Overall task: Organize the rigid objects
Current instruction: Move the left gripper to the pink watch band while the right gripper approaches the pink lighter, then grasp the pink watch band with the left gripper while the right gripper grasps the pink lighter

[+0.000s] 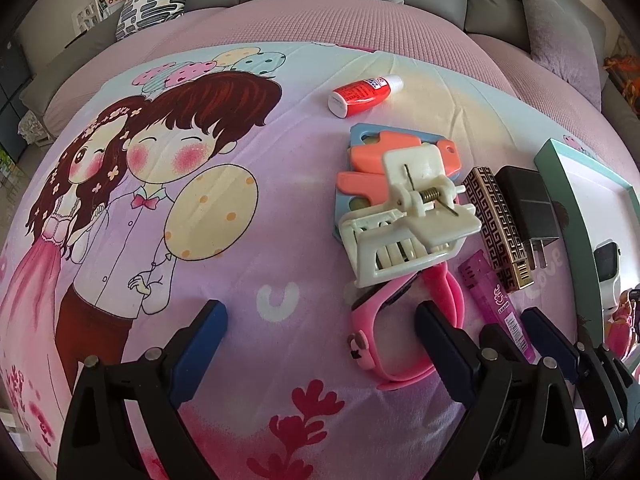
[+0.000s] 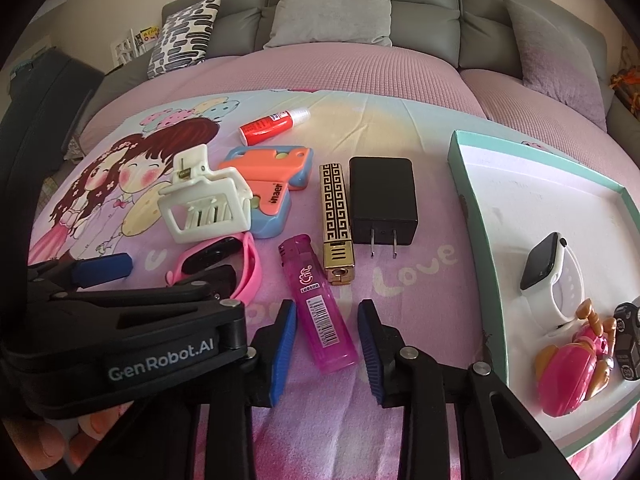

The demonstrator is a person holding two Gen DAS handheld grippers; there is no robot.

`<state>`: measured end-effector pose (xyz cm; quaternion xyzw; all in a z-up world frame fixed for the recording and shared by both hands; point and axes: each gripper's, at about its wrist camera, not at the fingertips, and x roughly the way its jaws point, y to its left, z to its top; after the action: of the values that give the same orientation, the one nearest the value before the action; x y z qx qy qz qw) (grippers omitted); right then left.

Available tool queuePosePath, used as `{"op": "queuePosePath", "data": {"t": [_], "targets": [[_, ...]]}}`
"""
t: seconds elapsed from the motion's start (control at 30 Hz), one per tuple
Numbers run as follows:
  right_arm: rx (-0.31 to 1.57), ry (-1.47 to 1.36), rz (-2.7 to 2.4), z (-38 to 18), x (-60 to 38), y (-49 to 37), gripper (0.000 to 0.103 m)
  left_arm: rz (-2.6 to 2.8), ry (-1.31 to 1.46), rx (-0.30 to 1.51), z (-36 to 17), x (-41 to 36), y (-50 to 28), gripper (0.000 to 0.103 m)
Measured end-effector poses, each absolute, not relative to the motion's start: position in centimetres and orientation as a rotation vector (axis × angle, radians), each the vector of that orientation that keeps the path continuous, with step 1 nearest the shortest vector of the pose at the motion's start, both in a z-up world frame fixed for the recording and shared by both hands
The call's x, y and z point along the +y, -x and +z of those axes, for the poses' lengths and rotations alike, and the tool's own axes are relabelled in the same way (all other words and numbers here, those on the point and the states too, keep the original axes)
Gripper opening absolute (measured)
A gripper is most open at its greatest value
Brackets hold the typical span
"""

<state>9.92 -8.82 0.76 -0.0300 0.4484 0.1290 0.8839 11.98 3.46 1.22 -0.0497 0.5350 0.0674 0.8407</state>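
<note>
A translucent purple lighter (image 2: 320,312) lies on the cartoon bedsheet between the blue pads of my right gripper (image 2: 328,342). The jaws stand narrow around it, with a sliver of gap on the left side. My left gripper (image 1: 320,320) is wide open just to the left; its right finger (image 1: 436,332) lies over the loop of a pink child's watch (image 1: 400,336), and its left finger rests on bare sheet. In the left wrist view the right gripper (image 1: 516,332) straddles the purple lighter (image 1: 492,292).
Beyond the grippers lie a white hair claw (image 2: 204,200), an orange and blue toy gun (image 2: 272,184), a red glue bottle (image 2: 268,126), a gold patterned lighter (image 2: 336,216) and a black charger plug (image 2: 382,196). At the right, a teal-rimmed tray (image 2: 472,184) holds a white smartwatch, a pink crab toy and a black toy car.
</note>
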Motion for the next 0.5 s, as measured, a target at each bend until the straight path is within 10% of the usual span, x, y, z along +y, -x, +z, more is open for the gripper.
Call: {"op": "queuePosePath", "data": {"t": [0.5], "targets": [[0.945, 0.057, 0.295, 1.0, -9.1, -9.6, 0.024, 0.021, 0.258, 1.115, 2.6, 3.8, -11.6, 0.095]]}}
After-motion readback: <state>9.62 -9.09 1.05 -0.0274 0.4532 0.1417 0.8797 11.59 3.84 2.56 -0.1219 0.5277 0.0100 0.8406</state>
